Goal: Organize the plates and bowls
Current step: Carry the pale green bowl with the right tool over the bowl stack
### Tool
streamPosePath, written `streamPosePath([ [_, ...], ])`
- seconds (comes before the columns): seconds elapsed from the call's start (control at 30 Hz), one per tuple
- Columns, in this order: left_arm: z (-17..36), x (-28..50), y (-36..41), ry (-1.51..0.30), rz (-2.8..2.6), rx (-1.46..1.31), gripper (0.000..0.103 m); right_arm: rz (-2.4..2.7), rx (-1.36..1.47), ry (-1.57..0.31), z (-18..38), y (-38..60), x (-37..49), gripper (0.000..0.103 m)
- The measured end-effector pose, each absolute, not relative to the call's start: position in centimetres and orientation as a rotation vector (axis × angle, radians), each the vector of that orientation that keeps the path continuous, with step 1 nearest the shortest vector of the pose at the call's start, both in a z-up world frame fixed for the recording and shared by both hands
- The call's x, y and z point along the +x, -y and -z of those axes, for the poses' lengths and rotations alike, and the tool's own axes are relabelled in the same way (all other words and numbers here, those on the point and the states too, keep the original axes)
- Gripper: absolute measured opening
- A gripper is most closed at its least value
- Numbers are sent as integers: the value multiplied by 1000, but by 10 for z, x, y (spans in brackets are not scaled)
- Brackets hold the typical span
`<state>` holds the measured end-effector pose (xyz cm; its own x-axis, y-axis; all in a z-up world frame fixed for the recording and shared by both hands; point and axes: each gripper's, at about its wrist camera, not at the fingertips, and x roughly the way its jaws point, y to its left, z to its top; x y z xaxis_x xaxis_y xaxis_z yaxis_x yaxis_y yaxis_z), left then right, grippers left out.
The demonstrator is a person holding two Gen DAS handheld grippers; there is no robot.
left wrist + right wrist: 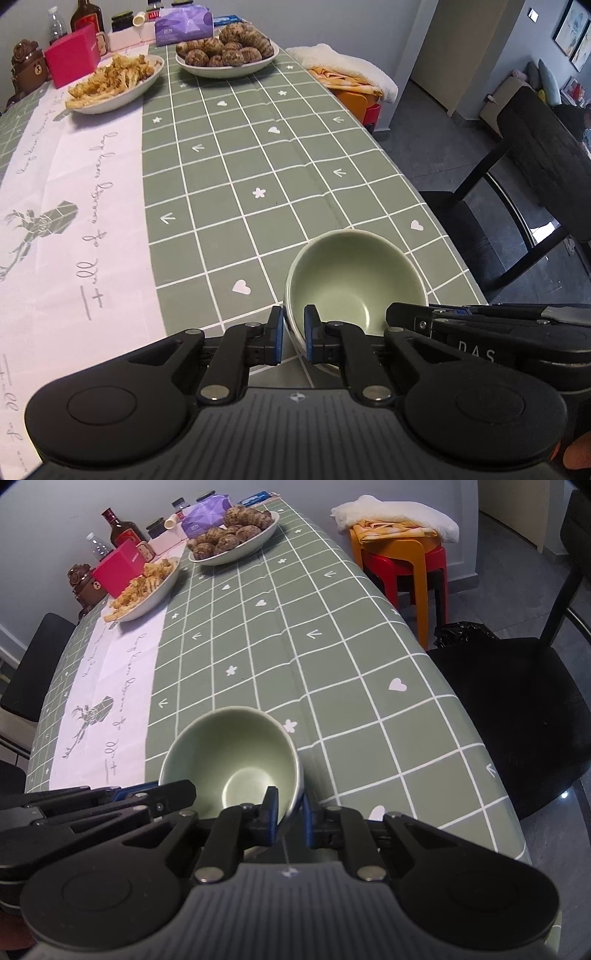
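**You held one green bowl with both grippers.**

From your left wrist: your left gripper (pixel 293 334) was clamped on the near rim of the green bowl (pixel 354 273), one finger inside, one outside. Your right gripper (pixel 417 319) reached in from the right. From your right wrist: your right gripper (pixel 290 812) pinched the bowl's (pixel 229 753) near right rim. Two full plates (pixel 236 552) sat far ahead.
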<state>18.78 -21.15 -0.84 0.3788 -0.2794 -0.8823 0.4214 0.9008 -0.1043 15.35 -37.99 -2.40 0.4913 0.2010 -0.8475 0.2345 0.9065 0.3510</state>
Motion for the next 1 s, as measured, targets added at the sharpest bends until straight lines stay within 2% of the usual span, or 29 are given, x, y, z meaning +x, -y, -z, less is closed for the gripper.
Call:
streamPosePath([
  [0.33,-58,144,168,-1042,407,97,12,-102,413,-942,-45,349,112,11],
  [0.57,-88,102,132,-1050,355,70,13,-211,338,-972,-69,312,81,11],
  [0.77,-88,74,119,-1131,362,29,15,-245,219,-1061,-80,294,62,11],
  [1.0,-56,64,111,-1244,358,-43,15,-227,128,-1135,-64,284,51,9],
])
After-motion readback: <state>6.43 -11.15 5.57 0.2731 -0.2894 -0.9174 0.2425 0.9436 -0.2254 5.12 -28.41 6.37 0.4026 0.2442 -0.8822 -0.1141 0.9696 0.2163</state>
